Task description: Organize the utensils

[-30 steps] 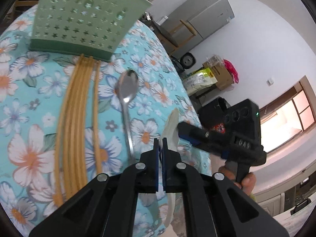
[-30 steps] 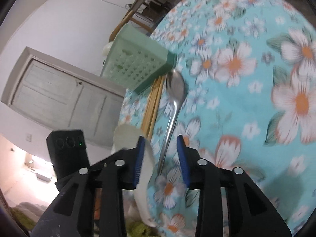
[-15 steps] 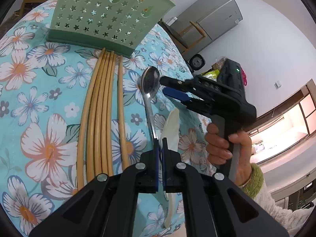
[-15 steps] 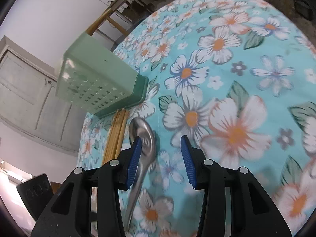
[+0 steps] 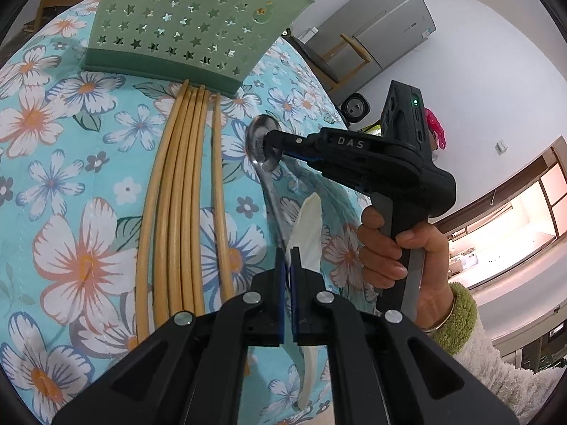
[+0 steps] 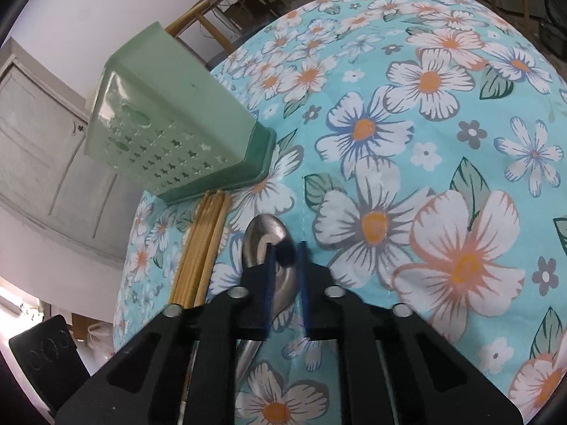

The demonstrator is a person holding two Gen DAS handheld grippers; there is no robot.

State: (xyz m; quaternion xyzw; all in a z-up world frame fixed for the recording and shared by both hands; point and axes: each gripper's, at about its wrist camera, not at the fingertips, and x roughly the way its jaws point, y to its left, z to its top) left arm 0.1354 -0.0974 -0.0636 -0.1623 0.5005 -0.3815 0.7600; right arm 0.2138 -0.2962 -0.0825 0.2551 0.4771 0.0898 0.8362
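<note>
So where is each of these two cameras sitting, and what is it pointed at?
Left wrist: sits on the left tongs, shut on a white spoon, facing the chopsticks and green holder; the right hand shows.
Right wrist: sits on the right tongs, open around the metal spoon bowl.
Both see the metal spoon, chopsticks, holder and floral cloth.

The left gripper (image 5: 287, 258) points away from the camera, its two blue-padded fingers pressed nearly together with only a thin sliver between them, pinching a flat white piece. To its right, the right hand (image 5: 400, 248) wraps a grey handle, fingers curled round the front, a green cuff at the wrist. The right gripper (image 6: 285, 258) reaches leftward and down, tips close to the surface, its jaws narrowly apart.
</note>
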